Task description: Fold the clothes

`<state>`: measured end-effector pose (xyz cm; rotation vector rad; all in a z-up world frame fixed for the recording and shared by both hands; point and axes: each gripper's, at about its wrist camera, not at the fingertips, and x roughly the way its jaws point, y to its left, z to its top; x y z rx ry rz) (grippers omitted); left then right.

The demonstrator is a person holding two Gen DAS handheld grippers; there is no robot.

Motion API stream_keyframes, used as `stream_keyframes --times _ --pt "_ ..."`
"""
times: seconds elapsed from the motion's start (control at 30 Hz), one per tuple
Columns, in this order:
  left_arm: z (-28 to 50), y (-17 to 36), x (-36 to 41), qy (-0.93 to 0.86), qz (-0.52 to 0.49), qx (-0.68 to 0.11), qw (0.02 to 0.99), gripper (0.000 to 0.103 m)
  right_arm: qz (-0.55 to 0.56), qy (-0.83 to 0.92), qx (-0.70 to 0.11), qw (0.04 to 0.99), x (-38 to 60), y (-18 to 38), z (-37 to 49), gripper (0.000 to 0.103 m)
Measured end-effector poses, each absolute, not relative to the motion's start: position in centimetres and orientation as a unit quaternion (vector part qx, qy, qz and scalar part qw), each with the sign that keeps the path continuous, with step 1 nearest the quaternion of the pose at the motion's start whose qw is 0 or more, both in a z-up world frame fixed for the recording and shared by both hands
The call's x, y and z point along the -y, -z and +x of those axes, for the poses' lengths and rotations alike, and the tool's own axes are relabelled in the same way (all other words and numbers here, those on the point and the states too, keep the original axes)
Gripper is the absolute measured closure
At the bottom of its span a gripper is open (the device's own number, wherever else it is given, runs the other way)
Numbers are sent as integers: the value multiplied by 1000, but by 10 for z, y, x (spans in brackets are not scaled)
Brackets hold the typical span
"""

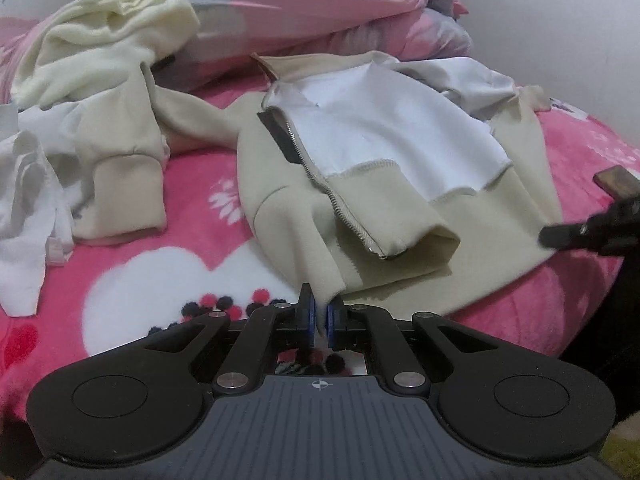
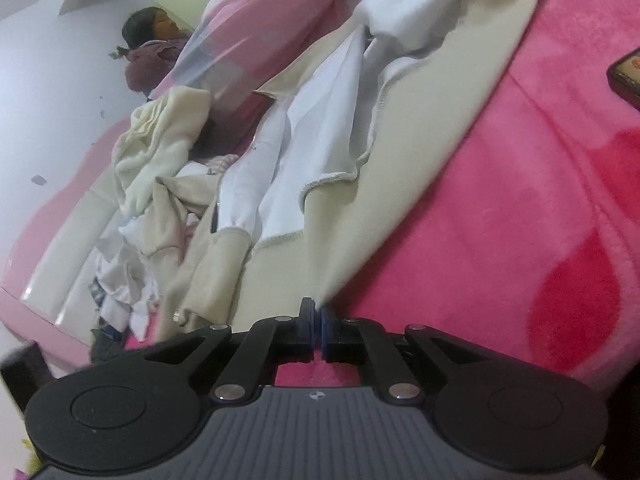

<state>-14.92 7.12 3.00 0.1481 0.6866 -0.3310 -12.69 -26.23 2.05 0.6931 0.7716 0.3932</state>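
A cream zip-up jacket (image 1: pixel 280 184) with white lining lies open on the pink bed blanket (image 1: pixel 192 184). My left gripper (image 1: pixel 320 312) is shut on the jacket's near hem corner, and cloth runs between the blue pads. In the right wrist view the same jacket (image 2: pixel 420 152) stretches away from me, and my right gripper (image 2: pixel 317 316) is shut on its other hem corner. The right gripper (image 1: pixel 576 232) also shows at the right edge of the left wrist view, at the jacket's hem.
A heap of cream and white clothes (image 1: pixel 92 92) lies at the left of the bed. A pink quilt (image 1: pixel 304 4) is bunched at the back. A dark phone-like object (image 2: pixel 626 76) rests on the blanket at the right. A doll (image 2: pixel 152 48) sits by the wall.
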Motion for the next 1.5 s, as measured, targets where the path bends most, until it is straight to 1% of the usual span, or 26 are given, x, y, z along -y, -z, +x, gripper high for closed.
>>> stream_keyframes --times 0.07,0.13,0.2,0.27,0.37,0.43,0.53,0.57,0.6,0.67,0.73,0.83,0.87,0.93,1.1,1.2,1.23,1.27,1.3,1.33,1.37,1.4,1.43,1.5 --pt "-149 -30 -73 166 74 -332 926 98 340 -181 -358 851 273 -25 -126 93" --pt "-149 -29 -75 168 74 -330 926 97 350 -161 -343 857 286 -29 -126 83" --pt "-151 -29 -74 168 71 -329 927 96 360 -140 -327 862 299 -32 -126 69" --pt "-151 -27 -74 167 66 -327 928 96 377 -104 -319 863 311 -29 -120 65" --pt "-149 -24 -75 166 61 -326 929 95 412 -64 -308 855 327 -21 -107 64" --pt "-149 -24 -75 167 58 -324 929 95 413 -58 -303 857 325 -19 -92 64" --pt "-149 -24 -76 168 58 -323 930 94 393 -47 -288 872 316 -18 -71 65" --pt "-149 -23 -76 167 58 -322 930 94 392 -44 -281 875 315 -17 -65 70" --pt "-150 -22 -76 167 58 -320 931 94 390 -39 -274 878 314 -15 -59 83" --pt "-150 -22 -76 167 59 -318 931 94 389 -25 -269 881 317 -13 -52 101" --pt "-150 -22 -76 167 61 -317 931 94 398 -24 -250 882 321 -20 -56 101" --pt "-150 -24 -78 177 53 -316 930 90 335 3 -203 920 320 -52 -83 101" --pt "-150 -24 -78 181 51 -316 930 89 320 13 -204 925 321 -59 -92 101" --pt "-149 -23 -76 188 51 -315 929 89 294 35 -212 931 323 -67 -105 101" --pt "-147 -22 -78 196 58 -312 928 89 296 67 -268 914 325 -49 -112 101" --pt "-145 -22 -81 200 49 -317 926 89 259 83 -274 922 320 -55 -121 100" --pt "-144 -22 -82 200 48 -318 925 88 247 89 -276 925 319 -58 -123 98" --pt "-144 -22 -82 201 47 -319 925 87 235 94 -277 927 317 -60 -126 92" --pt "-143 -23 -83 201 46 -319 925 85 222 99 -279 929 316 -62 -129 82" --pt "-143 -23 -84 201 44 -320 925 84 210 105 -281 931 314 -65 -132 75" --pt "-143 -23 -85 203 42 -321 924 83 198 110 -282 932 313 -67 -135 60" --pt "-143 -24 -87 206 37 -323 923 81 185 115 -284 934 311 -69 -137 54" --pt "-143 -25 -90 208 33 -325 922 80 173 121 -285 935 310 -71 -140 54" --pt "-144 -28 -95 212 25 -328 920 74 148 131 -288 937 307 -76 -146 54"
